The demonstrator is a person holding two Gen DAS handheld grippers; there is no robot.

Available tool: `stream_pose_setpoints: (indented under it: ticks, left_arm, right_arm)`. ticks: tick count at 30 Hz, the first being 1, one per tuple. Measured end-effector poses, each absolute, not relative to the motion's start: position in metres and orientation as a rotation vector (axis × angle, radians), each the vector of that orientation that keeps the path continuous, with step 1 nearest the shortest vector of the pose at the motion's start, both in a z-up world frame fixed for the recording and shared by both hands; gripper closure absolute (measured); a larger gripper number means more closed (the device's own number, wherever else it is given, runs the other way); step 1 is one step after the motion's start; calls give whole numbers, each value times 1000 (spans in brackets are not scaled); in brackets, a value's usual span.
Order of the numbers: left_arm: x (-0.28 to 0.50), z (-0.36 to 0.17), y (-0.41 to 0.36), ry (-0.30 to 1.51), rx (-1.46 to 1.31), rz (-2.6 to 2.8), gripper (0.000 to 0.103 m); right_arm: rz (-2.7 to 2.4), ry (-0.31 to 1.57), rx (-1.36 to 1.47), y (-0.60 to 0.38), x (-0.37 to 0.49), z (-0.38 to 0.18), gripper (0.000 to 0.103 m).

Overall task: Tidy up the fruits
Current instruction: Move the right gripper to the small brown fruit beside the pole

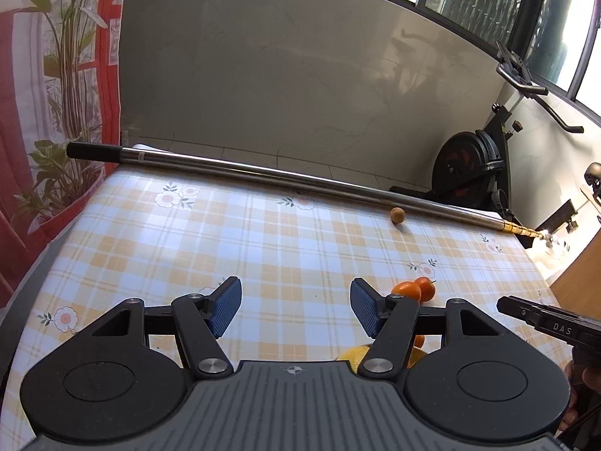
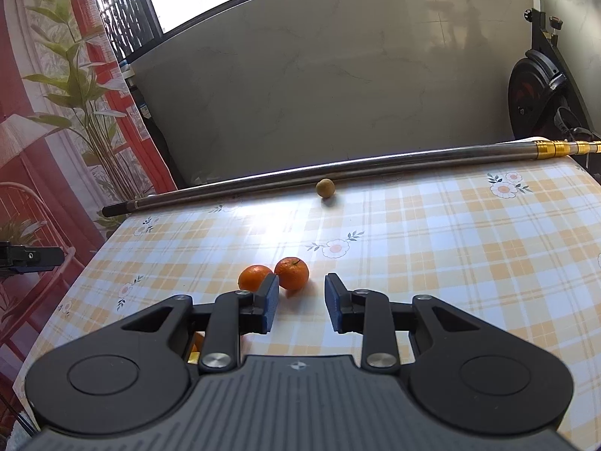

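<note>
Two mandarins [image 2: 292,273] lie touching on the checked table [image 2: 469,263], just beyond the right claw [image 2: 301,306], toward its left finger; the left one [image 2: 253,276] is partly hidden by that pad. One small brown round fruit [image 2: 325,188] sits well beyond, beside a single metal pole [image 2: 338,171] along the far edge. The right claw stands at a narrow gap, holding nothing. The left claw [image 1: 296,306] is about half open and empty, the mandarins [image 1: 426,287] past its right finger. A yellow fruit [image 1: 355,353] and more orange show under the claws, mostly hidden and hard to identify
</note>
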State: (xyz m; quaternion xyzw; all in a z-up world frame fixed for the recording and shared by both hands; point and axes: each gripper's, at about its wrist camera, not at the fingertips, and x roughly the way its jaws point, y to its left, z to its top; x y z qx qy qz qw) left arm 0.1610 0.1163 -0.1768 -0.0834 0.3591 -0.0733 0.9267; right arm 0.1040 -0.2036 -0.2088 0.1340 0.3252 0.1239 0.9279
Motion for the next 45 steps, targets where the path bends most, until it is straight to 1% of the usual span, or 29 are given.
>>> stream_pose_setpoints:
  ticks: [3,8,12,20,23,30,39,45]
  left_arm:
    - [178,-181,100,777,-168,-213,37]
    - [207,-186,64,819,-79,-253,38]
    - [227,-185,46,819,-61,-275,40]
    - [255,-196,21,838,-64,-285,40]
    - [260,-198,28,802,-96,-227,41]
    - [270,-205,60,778,-230,-45,41]
    - [271,-224,85,823,-377,153,44]
    - [271,-235,89,846,-404,179,45]
  right_arm:
    - [256,689,286,-205,116,-216,72]
    - [270,698,274,-206,129,-222,72]
    - [276,687,258,-212,139,-218,72]
    - [271,658,183,-213,160,-214,72]
    - [281,583,136,-209,169,-213,72]
    - [268,537,142,-206,214,-230,72]
    - [268,556,98,-186,270,-260,72]
    - [281,578,66,-178,293,-273,71]
